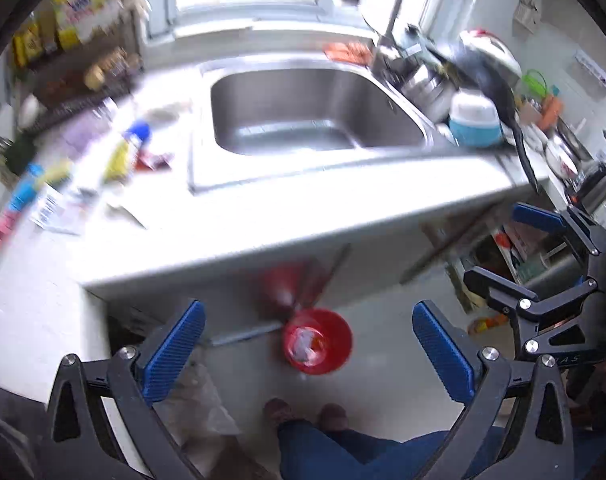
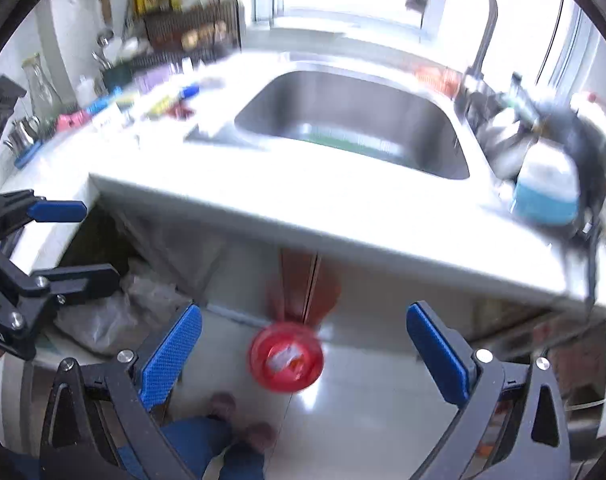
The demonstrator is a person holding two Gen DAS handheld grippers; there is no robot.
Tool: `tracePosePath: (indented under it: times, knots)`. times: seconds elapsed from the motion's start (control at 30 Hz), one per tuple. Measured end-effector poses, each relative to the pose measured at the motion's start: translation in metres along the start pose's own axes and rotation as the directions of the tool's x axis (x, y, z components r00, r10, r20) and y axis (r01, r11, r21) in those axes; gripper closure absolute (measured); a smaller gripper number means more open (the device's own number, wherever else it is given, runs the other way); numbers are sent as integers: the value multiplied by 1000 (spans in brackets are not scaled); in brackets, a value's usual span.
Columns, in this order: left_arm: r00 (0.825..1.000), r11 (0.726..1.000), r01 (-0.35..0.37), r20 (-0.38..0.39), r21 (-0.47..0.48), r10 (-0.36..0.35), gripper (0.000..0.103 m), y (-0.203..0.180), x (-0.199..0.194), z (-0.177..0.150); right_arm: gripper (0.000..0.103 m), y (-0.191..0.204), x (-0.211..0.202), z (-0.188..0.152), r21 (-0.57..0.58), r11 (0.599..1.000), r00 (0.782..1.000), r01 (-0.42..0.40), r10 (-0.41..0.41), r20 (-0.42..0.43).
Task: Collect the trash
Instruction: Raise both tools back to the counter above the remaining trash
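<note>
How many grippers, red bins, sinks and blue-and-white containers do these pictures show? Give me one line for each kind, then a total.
Grippers: 2, left gripper and right gripper
Red bin: 1
Sink: 1
Blue-and-white container: 1
Total: 5

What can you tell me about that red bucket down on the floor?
The red bucket is a small round bin, and it looks like plastic. It stands upright on the pale shiny floor, just in front of the cabinet under the sink counter. Its top is open, and inside you can see crumpled white and reddish scraps, likely wrappers or paper. Neither claw touches it; both hang open above it. The picture is blurry, so no handle or finer details can be made out. The person's feet are nearby on the floor.
</note>
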State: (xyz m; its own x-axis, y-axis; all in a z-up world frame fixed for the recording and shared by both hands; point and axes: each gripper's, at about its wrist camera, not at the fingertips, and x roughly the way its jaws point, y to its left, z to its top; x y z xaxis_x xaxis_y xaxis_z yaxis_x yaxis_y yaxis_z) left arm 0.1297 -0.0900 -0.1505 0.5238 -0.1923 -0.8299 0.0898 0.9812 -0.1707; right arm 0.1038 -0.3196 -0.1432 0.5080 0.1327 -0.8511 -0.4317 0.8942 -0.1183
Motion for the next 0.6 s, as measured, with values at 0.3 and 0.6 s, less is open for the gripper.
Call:
tracePosePath:
  times: [0.3,0.6]
  knots:
    - [997,999,-7,71,-36,10,0,51,-38,52,1,23,2,77,-30,992,992,-125,126,15]
    - [996,987,-84,33,-139,89,0,154,-28,79,1,82,43,152,-128,971,978,-203,207,17]
